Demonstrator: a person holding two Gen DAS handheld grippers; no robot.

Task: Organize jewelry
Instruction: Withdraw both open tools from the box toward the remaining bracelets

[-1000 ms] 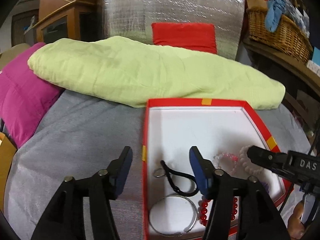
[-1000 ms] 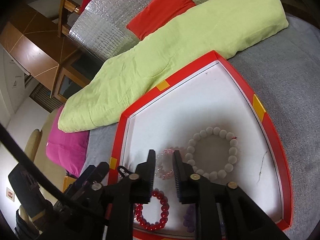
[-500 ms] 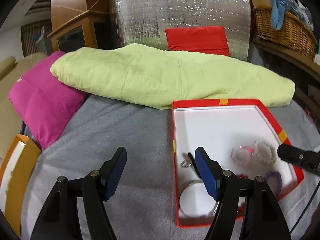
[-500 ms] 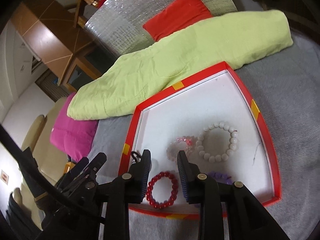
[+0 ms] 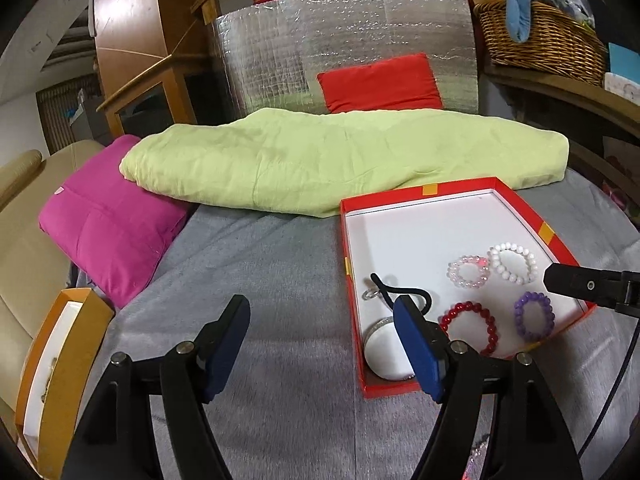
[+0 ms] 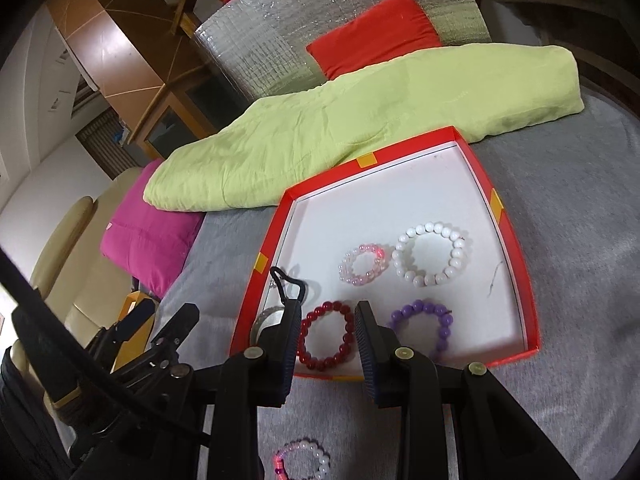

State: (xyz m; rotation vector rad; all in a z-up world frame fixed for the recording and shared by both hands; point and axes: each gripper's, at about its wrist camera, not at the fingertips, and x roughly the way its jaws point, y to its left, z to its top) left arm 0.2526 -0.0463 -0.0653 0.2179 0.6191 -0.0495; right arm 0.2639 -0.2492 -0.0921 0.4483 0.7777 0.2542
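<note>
The left gripper (image 5: 322, 326) is seen opening over grey cloth, nothing between its jaws; the right gripper (image 6: 326, 334) is held partly spread, empty, low before the red box (image 6: 516, 264)

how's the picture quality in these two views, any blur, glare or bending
Left wrist view: sharp; fisheye bends the red box edges, corners dark, foil panel glints. Right wrist view: tilted, equally bent; the bracelet at the bottom is soft.
</note>
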